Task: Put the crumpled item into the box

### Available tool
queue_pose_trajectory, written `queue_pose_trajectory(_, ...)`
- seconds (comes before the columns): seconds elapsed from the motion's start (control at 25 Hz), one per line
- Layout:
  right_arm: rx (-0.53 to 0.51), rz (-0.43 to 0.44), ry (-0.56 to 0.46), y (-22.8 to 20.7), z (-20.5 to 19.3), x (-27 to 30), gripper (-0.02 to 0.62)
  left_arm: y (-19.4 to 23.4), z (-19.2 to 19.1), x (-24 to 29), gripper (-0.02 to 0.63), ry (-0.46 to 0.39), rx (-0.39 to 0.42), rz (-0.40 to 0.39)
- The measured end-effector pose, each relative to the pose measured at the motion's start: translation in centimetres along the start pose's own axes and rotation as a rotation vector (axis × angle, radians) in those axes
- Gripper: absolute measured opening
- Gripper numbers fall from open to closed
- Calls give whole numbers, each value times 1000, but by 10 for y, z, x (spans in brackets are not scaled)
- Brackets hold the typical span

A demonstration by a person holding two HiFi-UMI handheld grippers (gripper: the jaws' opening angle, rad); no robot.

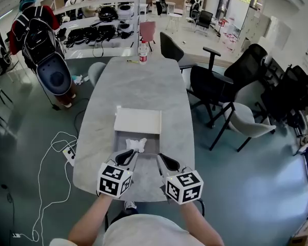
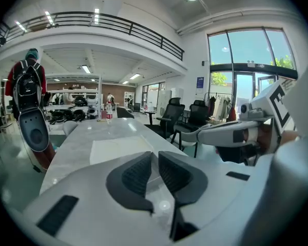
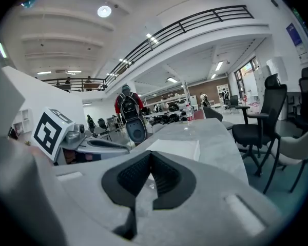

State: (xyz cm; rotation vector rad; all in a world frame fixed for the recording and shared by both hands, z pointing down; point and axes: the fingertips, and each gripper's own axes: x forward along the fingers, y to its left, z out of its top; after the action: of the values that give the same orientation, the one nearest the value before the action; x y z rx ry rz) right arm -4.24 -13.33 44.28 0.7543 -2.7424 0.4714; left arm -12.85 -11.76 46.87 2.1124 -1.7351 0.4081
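Head view: a long grey table [image 1: 138,86] with rounded corners runs away from the person, who stands at its near end. Black and grey office chairs [image 1: 215,86] stand off its right edge. A white box [image 1: 138,121] lies open on the table's near half, midway between the long edges; its white lid is folded flat toward the far end and its grey tray faces the person. The left gripper [image 1: 127,156] and right gripper [image 1: 167,162] are held side by side over the near edge, apart from each other, tips pointing at the box. The left one's tips are just short of the tray's near wall.

Left gripper view: the two dark pads are drawn together to a thin slit, with nothing between them. Right gripper view: the pads meet at their tips, also empty.

The crumpled item [image 1: 135,144], white, lies in the grey tray toward its near side, just beyond the left gripper. A small bottle [image 1: 142,53] stands at the table's far end.
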Motion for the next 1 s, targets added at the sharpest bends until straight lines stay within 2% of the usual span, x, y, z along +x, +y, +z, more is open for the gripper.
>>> queue_pose_trajectory(0.48,-67,61,-6,13,3,-24,5,-14,9,-33,18,-125,-64,137)
queue_pose_trajectory(1.0,-65,80,-16,23,3,-20,5,-11,-1,-36,17,-90,-62,130)
